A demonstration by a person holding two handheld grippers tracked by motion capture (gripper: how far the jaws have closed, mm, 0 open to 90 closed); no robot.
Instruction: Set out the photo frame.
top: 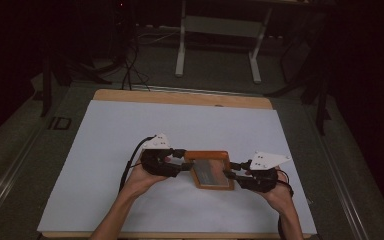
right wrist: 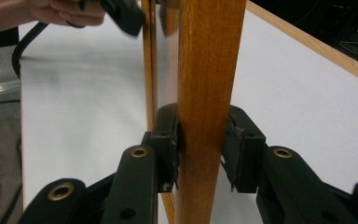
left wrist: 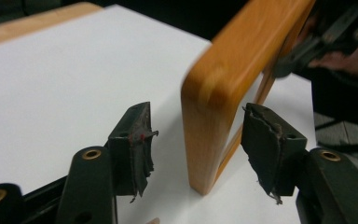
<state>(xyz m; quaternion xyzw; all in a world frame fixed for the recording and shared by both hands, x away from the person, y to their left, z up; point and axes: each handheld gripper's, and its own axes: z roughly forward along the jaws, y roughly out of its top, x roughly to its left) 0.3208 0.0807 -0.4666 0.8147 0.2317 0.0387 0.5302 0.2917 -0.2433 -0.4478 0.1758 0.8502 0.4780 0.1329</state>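
A: Where did we have the wooden frame (top: 209, 170)?

B: Between our two grippers, near the front of the white table cover (top: 105, 140). In the high view it lay just ahead of the left gripper (top: 182, 160) and just ahead of the right gripper (top: 234, 169), with both forearms coming up from below and angling inward toward it.

A: And the right one's hold?

B: In the right gripper view, the right gripper (right wrist: 200, 140) had its pads pressed on both faces of the frame's (right wrist: 209, 93) side rail. It was clamped firmly on the wood.

A: The left?

B: In the left gripper view, the left gripper (left wrist: 196, 140) straddled the frame's rounded corner (left wrist: 214, 93), but gaps showed on both sides; its jaws stood apart and were not pressing. The hand (top: 147, 176) was curled around the gripper body, with its wrist held low over the cover.
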